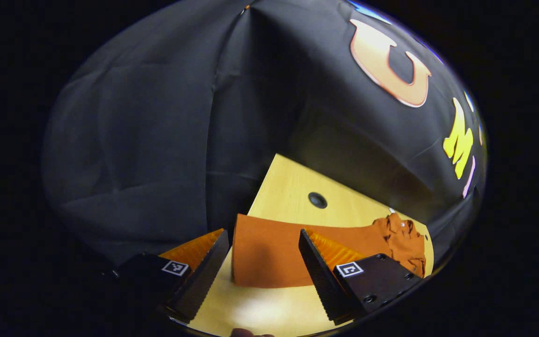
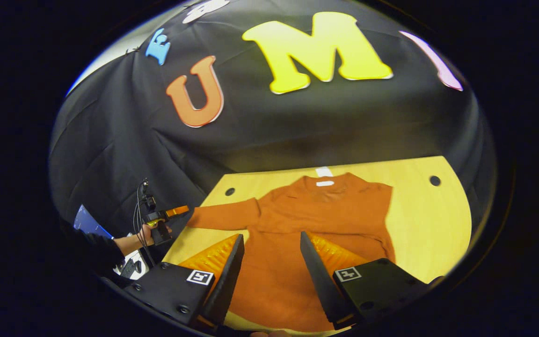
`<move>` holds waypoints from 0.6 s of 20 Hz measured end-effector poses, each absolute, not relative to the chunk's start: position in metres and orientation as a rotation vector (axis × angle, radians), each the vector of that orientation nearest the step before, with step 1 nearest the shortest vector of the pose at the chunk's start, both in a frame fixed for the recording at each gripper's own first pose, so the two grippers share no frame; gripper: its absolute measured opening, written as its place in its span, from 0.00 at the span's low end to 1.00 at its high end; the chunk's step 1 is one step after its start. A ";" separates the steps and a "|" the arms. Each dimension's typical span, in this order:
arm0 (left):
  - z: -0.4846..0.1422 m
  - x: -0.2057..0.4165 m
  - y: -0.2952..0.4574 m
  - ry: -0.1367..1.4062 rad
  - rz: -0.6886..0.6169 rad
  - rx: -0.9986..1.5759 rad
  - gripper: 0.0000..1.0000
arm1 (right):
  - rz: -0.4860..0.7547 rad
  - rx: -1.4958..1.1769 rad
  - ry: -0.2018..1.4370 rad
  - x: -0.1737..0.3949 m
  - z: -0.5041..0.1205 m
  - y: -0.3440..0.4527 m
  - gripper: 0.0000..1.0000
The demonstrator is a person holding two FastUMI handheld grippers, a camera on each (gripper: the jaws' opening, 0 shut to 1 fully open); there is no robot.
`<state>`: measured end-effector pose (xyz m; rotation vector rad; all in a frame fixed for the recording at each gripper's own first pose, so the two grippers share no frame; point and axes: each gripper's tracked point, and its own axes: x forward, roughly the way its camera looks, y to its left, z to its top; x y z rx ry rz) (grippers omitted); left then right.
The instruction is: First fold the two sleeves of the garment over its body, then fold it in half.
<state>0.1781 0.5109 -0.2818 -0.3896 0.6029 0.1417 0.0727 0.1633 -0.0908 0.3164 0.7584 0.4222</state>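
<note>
Both claws w/ fingers apart, nothing between: right claw point(image 2: 269, 248) over sweater body at 6 o'clock; left claw point(image 1: 262, 243) facing sleeve end. Table point(image 2: 433, 220) under orange sweater point(image 2: 316, 210), lying flat, collar at 12. Sleeve point(image 2: 225, 216) out toward 9, near other claw.

There is one orange sweater point(image 2: 316, 220) on one wooden table point(image 2: 433, 220). The right gripper view shows one sleeve point(image 2: 225, 215) stretched out flat, two round holes in the tabletop point(image 2: 435, 180), and one white tag point(image 2: 324, 183) at the collar. Two grippers appear: the right one point(image 2: 269, 262) and the left one point(image 2: 176, 211), the latter held by one hand point(image 2: 148, 232).
</note>
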 end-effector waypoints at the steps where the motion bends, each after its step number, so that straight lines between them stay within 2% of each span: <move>1: -0.293 0.183 0.513 0.619 0.137 -0.410 0.98 | 0.386 0.315 0.774 0.065 -0.097 0.149 0.78; 5: -0.317 0.194 0.515 0.657 0.114 -0.475 0.98 | 0.272 0.381 0.806 0.054 -0.103 0.111 0.79; 8: -0.330 0.197 0.511 0.684 0.114 -0.508 0.98 | 0.249 0.399 0.817 0.051 -0.104 0.104 0.78; 9: -0.326 0.196 0.512 0.695 0.123 -0.505 0.81 | 0.252 0.398 0.820 0.051 -0.105 0.107 0.79; 12: -0.327 0.197 0.518 0.683 0.214 -0.475 0.67 | 0.278 0.406 0.820 0.054 -0.107 0.118 0.78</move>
